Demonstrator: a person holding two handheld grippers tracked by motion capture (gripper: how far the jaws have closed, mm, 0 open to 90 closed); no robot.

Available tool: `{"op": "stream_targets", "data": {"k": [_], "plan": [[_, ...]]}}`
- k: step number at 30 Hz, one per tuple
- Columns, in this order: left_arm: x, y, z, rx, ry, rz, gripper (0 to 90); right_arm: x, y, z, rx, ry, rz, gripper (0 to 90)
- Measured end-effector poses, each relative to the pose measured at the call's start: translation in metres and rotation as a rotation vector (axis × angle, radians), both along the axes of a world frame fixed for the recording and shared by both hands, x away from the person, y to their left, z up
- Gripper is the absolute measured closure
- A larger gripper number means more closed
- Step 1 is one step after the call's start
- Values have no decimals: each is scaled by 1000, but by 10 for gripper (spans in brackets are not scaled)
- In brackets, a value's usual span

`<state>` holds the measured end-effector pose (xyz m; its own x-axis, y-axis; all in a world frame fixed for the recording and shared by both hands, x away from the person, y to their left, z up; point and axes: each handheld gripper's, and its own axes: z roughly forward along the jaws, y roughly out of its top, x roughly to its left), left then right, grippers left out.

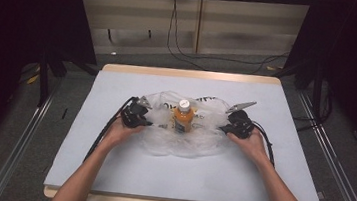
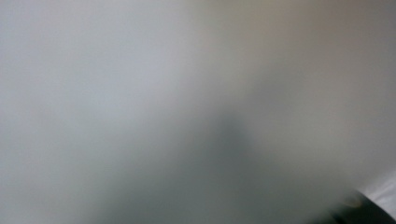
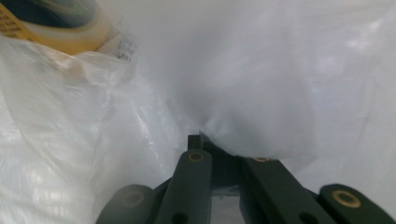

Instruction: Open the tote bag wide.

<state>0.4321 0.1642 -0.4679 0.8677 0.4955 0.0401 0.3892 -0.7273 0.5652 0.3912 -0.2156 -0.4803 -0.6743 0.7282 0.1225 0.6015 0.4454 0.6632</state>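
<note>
Centrally on the pale blue table [image 1: 108,173] sits a crumpled clear plastic bag [image 1: 162,144] around an upright orange bottle with white cap [image 1: 183,117]. Left gripper [image 1: 150,123] and right gripper [image 1: 222,130] are each clenched on the bag's side edges.

We see the left gripper view as grey blur, with a dark part cut off at its corner. The bag [image 3: 261,93] hides the right jaw tips; the bottle [image 3: 60,23] is cropped.
</note>
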Motion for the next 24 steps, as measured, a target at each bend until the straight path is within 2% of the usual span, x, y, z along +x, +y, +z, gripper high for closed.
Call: {"op": "stream_targets", "data": {"k": [1,3,4,5,7,8,9,12,14,15,16,17,18,21,22,23,24], "plan": [[0,8,1,12,7,14,900,0,-5,0,-1,2,-1,900],[-2,10,0,5,7,28,900,0,-10,0,1,6,-8,900],[-1,15,2,33,11,3,900,-1,-14,0,1,12,-14,900],[-3,17,1,18,14,21,900,-2,-17,1,-9,10,-6,900],[-4,22,3,44,15,-2,900,-5,-20,4,-54,8,23,900],[-4,22,3,44,15,-2,900,-5,-20,4,-54,8,23,900],[-7,24,3,43,20,3,900,-7,-19,6,-107,-2,40,900],[-9,31,4,46,26,-16,900,-8,-23,7,-111,4,43,900],[-11,32,3,35,26,-4,900,-9,-26,6,-102,-2,44,900],[-12,35,4,40,25,-23,900,-11,-27,7,-103,8,33,900],[-14,36,3,21,22,-13,900,-11,-26,6,-116,-10,44,900],[-16,37,3,35,19,-22,900,-12,-25,7,-133,-13,40,900],[-17,37,3,31,17,-23,900,-12,-25,7,-131,-13,43,900],[-19,39,3,18,15,-13,900,-12,-26,6,-116,-13,34,900],[-19,43,1,-25,24,-4,900,-12,-27,5,-81,-13,22,900],[-20,44,-1,-72,29,11,900,-13,-28,5,-68,-8,14,900],[-21,45,-2,-96,29,19,900,-13,-28,5,-51,-14,13,900]]}}
